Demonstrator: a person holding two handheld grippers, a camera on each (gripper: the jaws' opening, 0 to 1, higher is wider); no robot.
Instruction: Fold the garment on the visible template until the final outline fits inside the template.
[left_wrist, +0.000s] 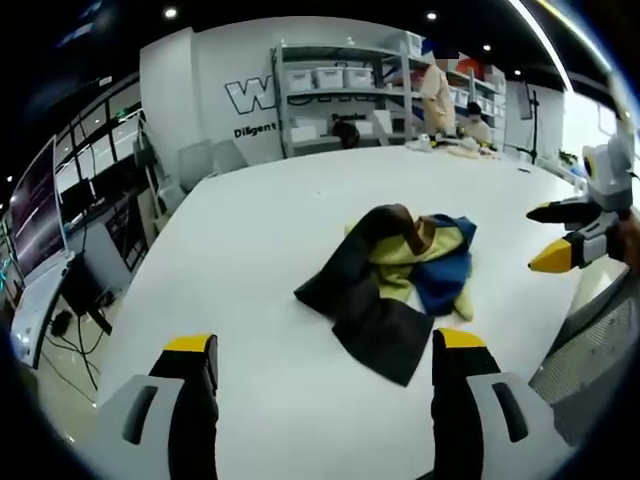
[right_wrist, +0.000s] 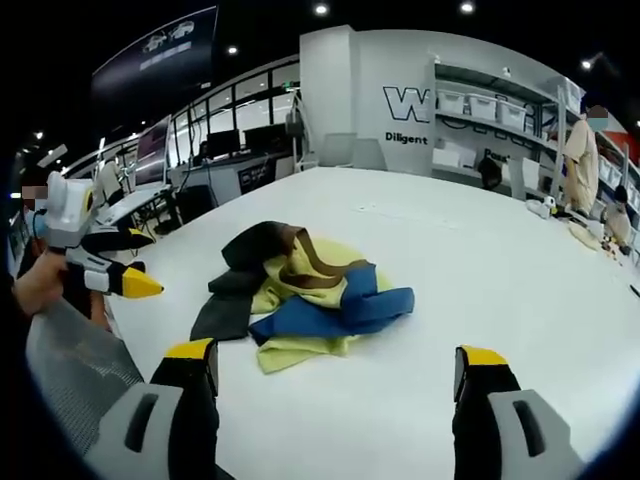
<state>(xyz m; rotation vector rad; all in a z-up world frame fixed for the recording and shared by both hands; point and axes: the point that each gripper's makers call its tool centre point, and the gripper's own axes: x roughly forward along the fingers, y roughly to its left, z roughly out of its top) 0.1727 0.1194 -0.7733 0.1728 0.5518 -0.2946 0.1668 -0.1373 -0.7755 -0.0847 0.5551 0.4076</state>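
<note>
Black, yellow, blue and brown fabric is sitting in a crumpled heap: the garment (left_wrist: 400, 290) is lying bunched on the white table (left_wrist: 250, 250), roughly mid-surface, with nothing flattened or squared yet. In the right gripper view the same garment (right_wrist: 300, 290) is showing a black part toward the left, a blue part toward the right and pale yellow underneath, all overlapping in loose folds. No template outline is showing on the tabletop in either view, so I cannot tell where the target area is lying; it may be under the heap or out of frame. The left gripper (left_wrist: 325, 350) is hovering short of the garment, jaws spread wide and gripping nothing, cloth lying just ahead between the two tips. The right gripper (right_wrist: 335, 360) is likewise hanging above the table edge of the pile, jaws wide apart and empty. Each gripper is also appearing at the side of the other's view, held by a hand, its yellow-tipped jaws not touching the fabric. Shelving with bins (left_wrist: 330, 75) and desks are standing in the background, well apart from the work. Judging progress: folding is looking not yet begun; spreading the garment flat, then every fold, is remaining.
</note>
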